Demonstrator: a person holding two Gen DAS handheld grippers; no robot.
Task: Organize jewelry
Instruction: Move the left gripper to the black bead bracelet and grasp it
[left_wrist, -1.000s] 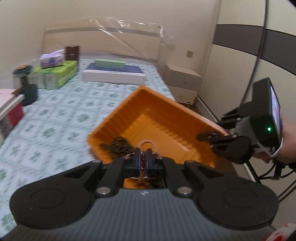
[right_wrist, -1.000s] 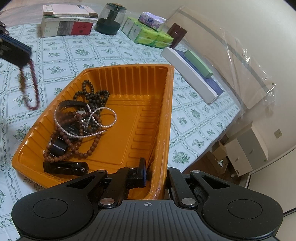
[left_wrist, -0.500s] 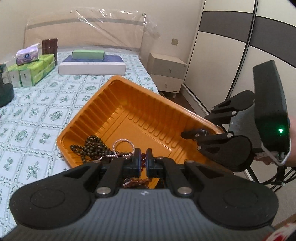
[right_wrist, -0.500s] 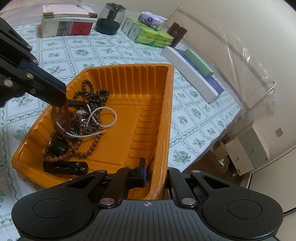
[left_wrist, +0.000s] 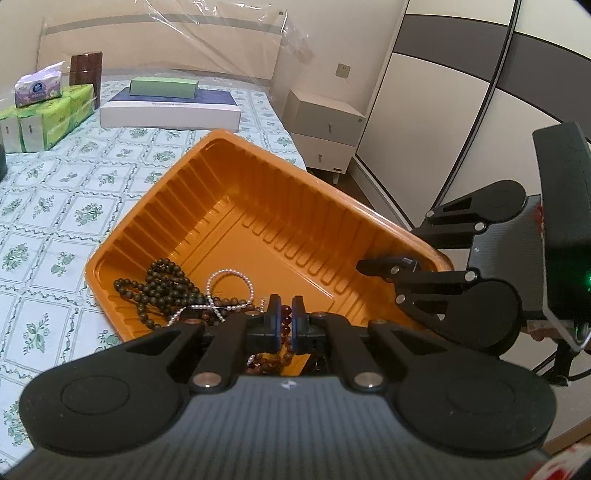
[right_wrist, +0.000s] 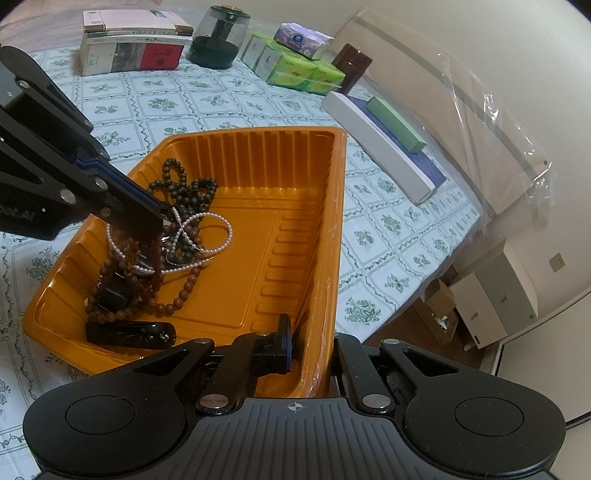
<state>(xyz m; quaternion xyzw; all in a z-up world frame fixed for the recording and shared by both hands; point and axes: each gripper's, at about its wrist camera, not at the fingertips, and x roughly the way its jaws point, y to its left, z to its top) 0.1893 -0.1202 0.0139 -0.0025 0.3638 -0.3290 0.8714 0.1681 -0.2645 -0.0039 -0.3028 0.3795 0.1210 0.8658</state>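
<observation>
An orange plastic tray (left_wrist: 280, 206) (right_wrist: 295, 206) sits on the patterned bedspread. In it lie a dark bead string (left_wrist: 162, 284) (right_wrist: 184, 184), a white pearl strand (left_wrist: 229, 288) (right_wrist: 207, 236), brown beads (right_wrist: 177, 299) and a black oblong piece (right_wrist: 129, 334). My left gripper (left_wrist: 284, 317) (right_wrist: 162, 218) is shut on a dark red bead bracelet (left_wrist: 285, 314), low over the pile in the tray. My right gripper (right_wrist: 310, 350) (left_wrist: 388, 267) is shut on the tray's near rim.
At the far side of the bed stand green tissue packs (right_wrist: 295, 70), a brown jar (right_wrist: 351, 66), a white flat box with a green box on it (left_wrist: 166, 107), books (right_wrist: 133, 48) and a dark domed jar (right_wrist: 218, 40). A bedside cabinet (left_wrist: 325, 136) stands beyond the bed edge.
My left gripper has carried the dark red bracelet from beside the tray to over the jewelry pile and lowered it. The right gripper has kept its hold on the rim.
</observation>
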